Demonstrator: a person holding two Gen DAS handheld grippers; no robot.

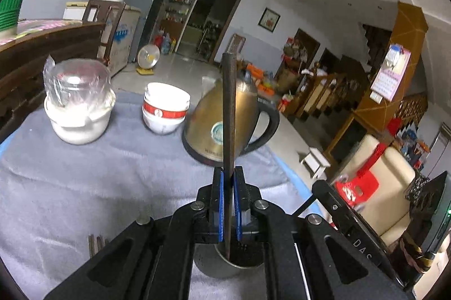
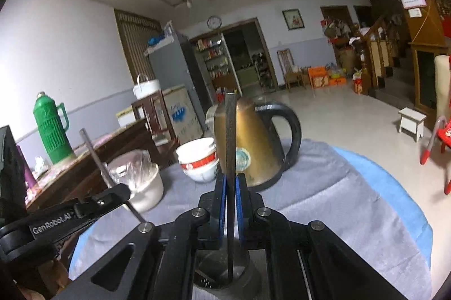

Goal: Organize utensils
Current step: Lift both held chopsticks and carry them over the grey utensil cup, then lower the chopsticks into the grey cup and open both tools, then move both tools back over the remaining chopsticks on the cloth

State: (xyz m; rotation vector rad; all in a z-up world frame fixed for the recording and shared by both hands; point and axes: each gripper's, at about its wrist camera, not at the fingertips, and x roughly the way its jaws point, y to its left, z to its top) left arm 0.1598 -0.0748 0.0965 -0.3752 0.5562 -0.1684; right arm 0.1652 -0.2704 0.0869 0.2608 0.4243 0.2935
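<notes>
In the left wrist view my left gripper (image 1: 228,173) is shut on a dark chopstick (image 1: 228,102) that stands upright between the blue pads. Its lower tip dips into a metal utensil holder (image 1: 208,263) just below the jaws. The right wrist view shows my right gripper (image 2: 231,179) shut the same way on a second dark chopstick (image 2: 231,131), whose tip hangs in the mouth of the same holder (image 2: 208,266). Both grippers are close together over the holder; the left gripper (image 2: 124,191) appears at the left with its tilted chopstick (image 2: 93,153).
On the grey cloth (image 1: 84,187) stand a golden kettle (image 1: 205,117), stacked red-and-white bowls (image 1: 165,108) and a white pot topped with a plastic-wrapped jar (image 1: 79,102). More chopstick ends (image 1: 94,243) lie by the left gripper. The round table's edge (image 2: 394,187) drops off to the right.
</notes>
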